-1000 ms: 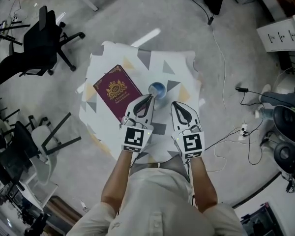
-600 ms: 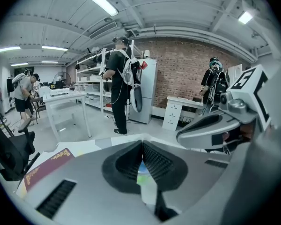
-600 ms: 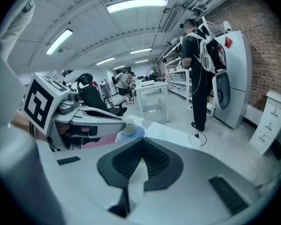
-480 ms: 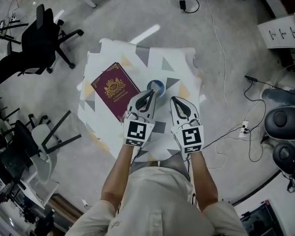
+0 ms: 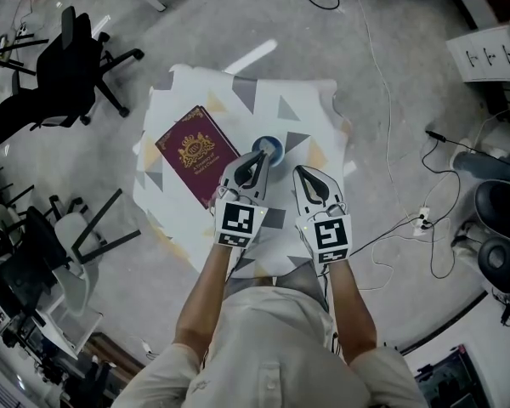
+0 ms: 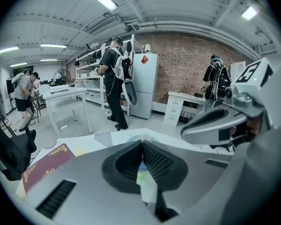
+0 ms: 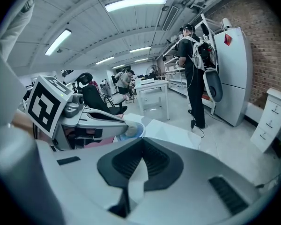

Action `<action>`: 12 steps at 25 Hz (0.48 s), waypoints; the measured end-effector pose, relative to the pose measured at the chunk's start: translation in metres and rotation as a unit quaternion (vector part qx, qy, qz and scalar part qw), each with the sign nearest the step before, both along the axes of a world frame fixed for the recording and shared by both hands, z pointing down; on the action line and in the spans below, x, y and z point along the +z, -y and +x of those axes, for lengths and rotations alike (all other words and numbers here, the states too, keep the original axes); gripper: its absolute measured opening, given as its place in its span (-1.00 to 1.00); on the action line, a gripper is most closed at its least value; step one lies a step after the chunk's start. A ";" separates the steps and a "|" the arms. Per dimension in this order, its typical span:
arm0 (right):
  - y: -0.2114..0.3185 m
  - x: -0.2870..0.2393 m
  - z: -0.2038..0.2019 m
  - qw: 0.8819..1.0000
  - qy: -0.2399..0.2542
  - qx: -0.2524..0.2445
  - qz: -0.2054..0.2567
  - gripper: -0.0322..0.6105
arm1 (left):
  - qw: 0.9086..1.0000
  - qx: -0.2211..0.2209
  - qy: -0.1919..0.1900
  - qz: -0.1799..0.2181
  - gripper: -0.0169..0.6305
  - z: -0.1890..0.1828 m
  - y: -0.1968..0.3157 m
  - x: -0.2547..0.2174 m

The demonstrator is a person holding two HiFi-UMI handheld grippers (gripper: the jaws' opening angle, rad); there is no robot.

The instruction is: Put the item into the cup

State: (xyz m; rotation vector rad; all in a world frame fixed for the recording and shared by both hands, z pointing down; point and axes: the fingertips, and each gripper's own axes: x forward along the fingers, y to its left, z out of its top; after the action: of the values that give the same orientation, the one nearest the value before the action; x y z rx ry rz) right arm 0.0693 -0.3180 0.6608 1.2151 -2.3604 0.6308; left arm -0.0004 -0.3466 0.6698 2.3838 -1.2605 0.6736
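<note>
The left gripper's (image 5: 259, 161) tips cover the near rim of the cup (image 5: 274, 146). The item is too small to tell; the pale piece (image 7: 131, 122) at those tips may be it.

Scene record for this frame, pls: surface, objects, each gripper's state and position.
surface: table, patterned cloth
cup: blue, upright, mid-table
book: maroon, flat, left of cup
left gripper: jaws together, tips at cup's rim; no held item can be made out
right gripper: jaws together, nothing between, right of cup, apart from it
</note>
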 end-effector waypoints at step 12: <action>-0.003 0.004 0.007 1.000 -0.004 0.004 -0.008 -0.88 | 0.999 0.008 0.026 -0.021 -0.89 0.003 -0.003 0.014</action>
State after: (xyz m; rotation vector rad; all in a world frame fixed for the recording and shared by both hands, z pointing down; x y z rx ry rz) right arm 0.0764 -0.3151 0.6646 1.2179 -2.3419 0.6439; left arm 0.0025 -0.3440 0.6838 2.3585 -1.2368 0.7642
